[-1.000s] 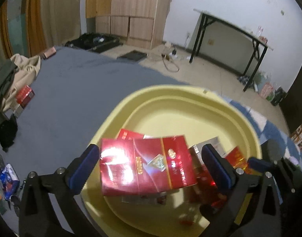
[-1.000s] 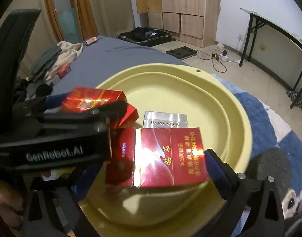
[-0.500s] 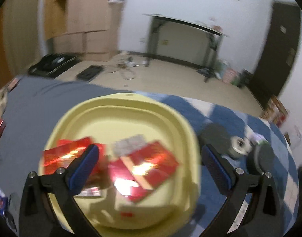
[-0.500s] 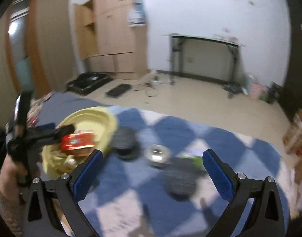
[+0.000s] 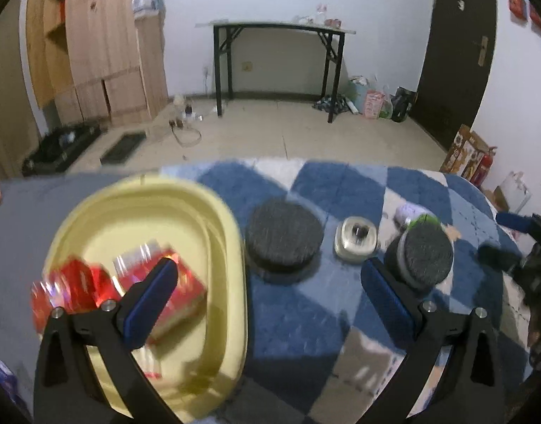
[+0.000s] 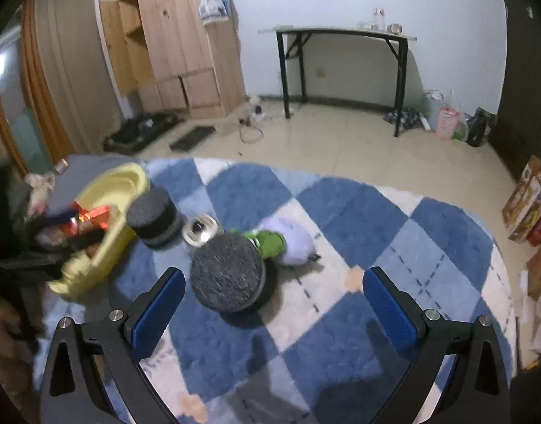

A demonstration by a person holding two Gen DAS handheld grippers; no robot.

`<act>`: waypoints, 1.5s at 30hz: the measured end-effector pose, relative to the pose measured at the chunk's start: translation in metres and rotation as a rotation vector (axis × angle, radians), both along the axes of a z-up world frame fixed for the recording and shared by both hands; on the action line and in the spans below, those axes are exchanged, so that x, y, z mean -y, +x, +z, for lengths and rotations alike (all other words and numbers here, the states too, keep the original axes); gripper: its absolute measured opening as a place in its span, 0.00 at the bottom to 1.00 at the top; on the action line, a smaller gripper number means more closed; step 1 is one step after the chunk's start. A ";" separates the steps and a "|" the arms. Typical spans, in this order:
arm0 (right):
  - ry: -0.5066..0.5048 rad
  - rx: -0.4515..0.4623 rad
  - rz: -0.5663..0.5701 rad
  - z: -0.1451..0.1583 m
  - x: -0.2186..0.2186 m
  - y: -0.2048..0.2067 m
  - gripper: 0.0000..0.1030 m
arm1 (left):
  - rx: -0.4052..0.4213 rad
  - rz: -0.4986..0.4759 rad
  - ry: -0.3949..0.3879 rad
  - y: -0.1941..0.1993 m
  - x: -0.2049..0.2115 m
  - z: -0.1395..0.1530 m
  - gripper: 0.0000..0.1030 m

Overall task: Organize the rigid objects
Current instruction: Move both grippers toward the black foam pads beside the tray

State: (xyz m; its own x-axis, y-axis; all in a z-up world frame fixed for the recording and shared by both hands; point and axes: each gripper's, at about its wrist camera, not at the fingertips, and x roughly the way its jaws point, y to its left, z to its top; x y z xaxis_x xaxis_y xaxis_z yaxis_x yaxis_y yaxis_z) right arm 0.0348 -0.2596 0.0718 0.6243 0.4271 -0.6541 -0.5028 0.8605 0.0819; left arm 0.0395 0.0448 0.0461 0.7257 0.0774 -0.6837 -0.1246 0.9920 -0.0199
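Note:
Several red packs [image 5: 191, 284] lie blurred inside the yellow basin [image 5: 146, 190] at the lower left of the left wrist view. My left gripper [image 5: 267, 275] is open and holds nothing, spanning the basin's right rim and the blanket. Two black round discs [image 5: 283, 235] [image 5: 424, 247] flank a clear square box [image 5: 356, 239] on the blue checked blanket. My right gripper [image 6: 273, 279] is open and empty, with the nearer black disc [image 6: 228, 272] just beyond its fingers. The basin [image 6: 129, 176] and the left gripper's fingers [image 6: 83, 238] show at the left of the right wrist view.
A green and purple soft toy [image 6: 288, 240] lies behind the nearer disc. The second disc [image 6: 152, 217] and the clear box [image 6: 199, 230] sit beside the basin. Beyond the bed are tiled floor, a black-legged table [image 6: 341, 35] and a wooden wardrobe [image 6: 185, 53].
Both grippers let go of their red packs, which now lie in the basin. Both views swung right and back from the basin to the checked blanket and discs.

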 end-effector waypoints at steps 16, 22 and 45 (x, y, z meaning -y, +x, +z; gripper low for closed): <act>-0.177 -0.066 -0.030 -0.035 -0.070 0.018 1.00 | -0.072 -0.086 -0.030 0.073 -0.002 -0.043 1.00; -0.221 -0.083 -0.044 -0.052 -0.087 0.028 1.00 | -0.046 -0.137 -0.048 0.075 -0.004 -0.043 1.00; -0.236 -0.052 -0.012 -0.076 -0.099 0.041 0.67 | -0.129 -0.193 0.011 0.078 0.000 -0.059 0.71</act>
State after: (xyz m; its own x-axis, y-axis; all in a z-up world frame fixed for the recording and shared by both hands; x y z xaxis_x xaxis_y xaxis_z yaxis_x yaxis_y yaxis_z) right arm 0.0758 -0.1608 -0.0043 0.5912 0.2513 -0.7664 -0.4932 0.8645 -0.0970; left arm 0.1174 0.0453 -0.0132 0.6342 -0.0469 -0.7718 0.0670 0.9977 -0.0057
